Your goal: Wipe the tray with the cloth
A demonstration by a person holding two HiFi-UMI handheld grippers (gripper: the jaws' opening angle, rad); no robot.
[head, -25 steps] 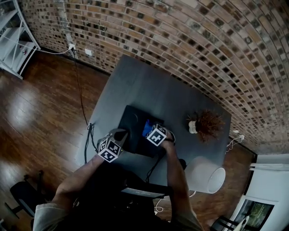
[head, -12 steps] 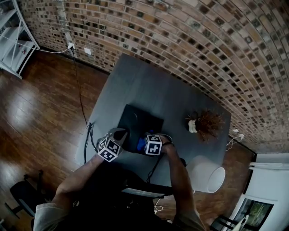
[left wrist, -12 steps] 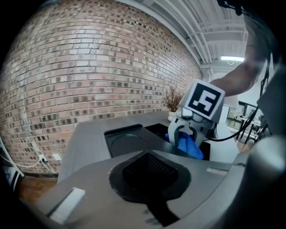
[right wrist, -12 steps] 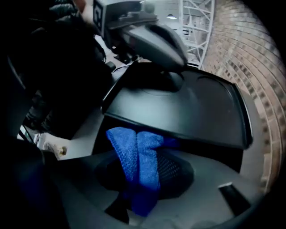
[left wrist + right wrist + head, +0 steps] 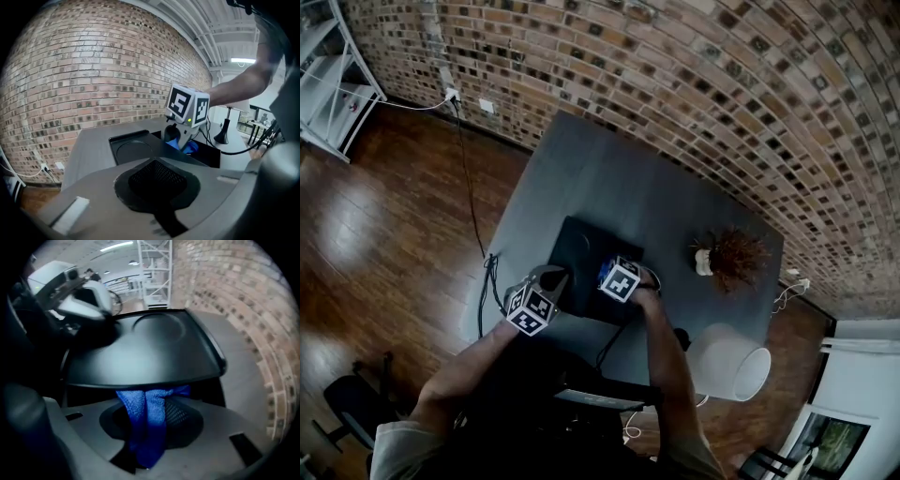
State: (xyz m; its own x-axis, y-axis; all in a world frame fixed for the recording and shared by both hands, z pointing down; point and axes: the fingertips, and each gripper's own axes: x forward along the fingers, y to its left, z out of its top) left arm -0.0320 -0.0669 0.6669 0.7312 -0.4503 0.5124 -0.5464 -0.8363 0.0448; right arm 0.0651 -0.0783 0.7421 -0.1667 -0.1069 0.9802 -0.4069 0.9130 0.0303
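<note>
A black tray (image 5: 581, 246) lies on the grey table (image 5: 609, 169). My right gripper (image 5: 606, 274) points steeply down over the tray's near right part, shut on a blue cloth (image 5: 602, 272). In the right gripper view the cloth (image 5: 146, 420) hangs folded between the pads of that gripper (image 5: 154, 416), against the tray (image 5: 150, 348). My left gripper (image 5: 558, 277) is shut with its tip at the tray's near left corner; whether it pinches the rim is hidden. The left gripper view shows those shut jaws (image 5: 154, 180), with the tray (image 5: 133, 147), right gripper (image 5: 180, 139) and cloth (image 5: 188, 147) beyond.
A small potted plant (image 5: 729, 255) stands on the table right of the tray. A white lamp shade (image 5: 727, 361) sits off the table's near right corner. Black cables (image 5: 487, 281) hang at the table's left edge, and a brick wall (image 5: 722, 94) runs behind.
The right gripper dragged the cloth toward the tray's near edge, then back up to the middle. The left gripper has stayed where it was.
</note>
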